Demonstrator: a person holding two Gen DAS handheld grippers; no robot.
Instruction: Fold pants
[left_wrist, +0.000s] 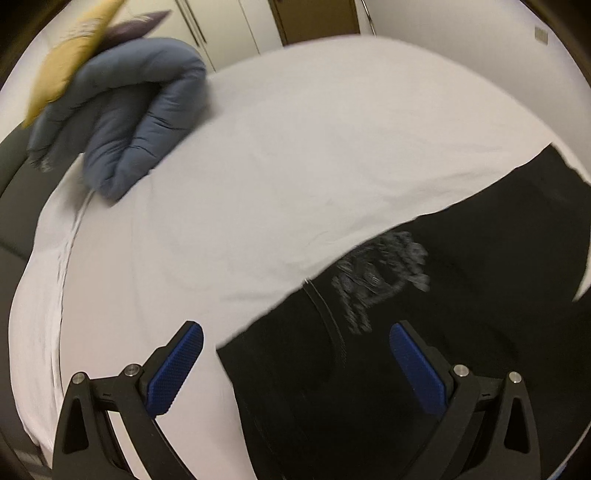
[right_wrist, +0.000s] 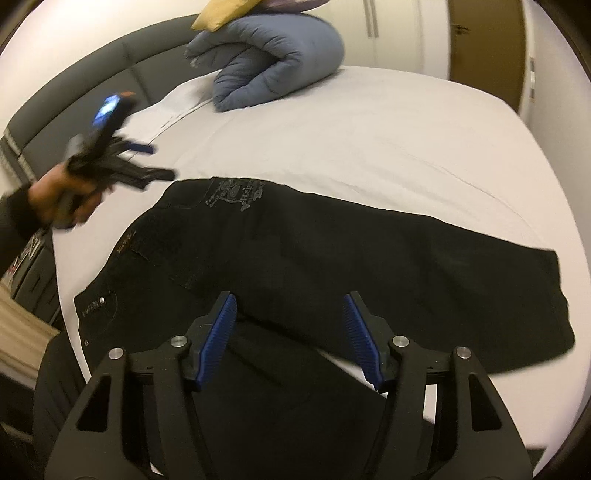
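Holding both tongs spread wide, I grip nothing with either. My right tongs (right_wrist: 290, 334) hover just above the black pants (right_wrist: 332, 251), which lie flat across the white bed sheet (right_wrist: 369, 147), the waistband end out to their left and one leg stretching away to their right. A second dark fold runs back beneath these tongs toward me. My left tongs (left_wrist: 295, 363) hang over the pants' near edge, the pale printed lettering (left_wrist: 380, 280) just ahead of them, between the blue pads (left_wrist: 173, 369). From the right wrist view I see the left tongs (right_wrist: 147, 162) blurred, raised off to the far left beside the waistband. Well beyond both, a rolled blue-grey duvet (right_wrist: 273, 55) sits on the bed with a yellow cushion (right_wrist: 225, 13) resting on top of it.
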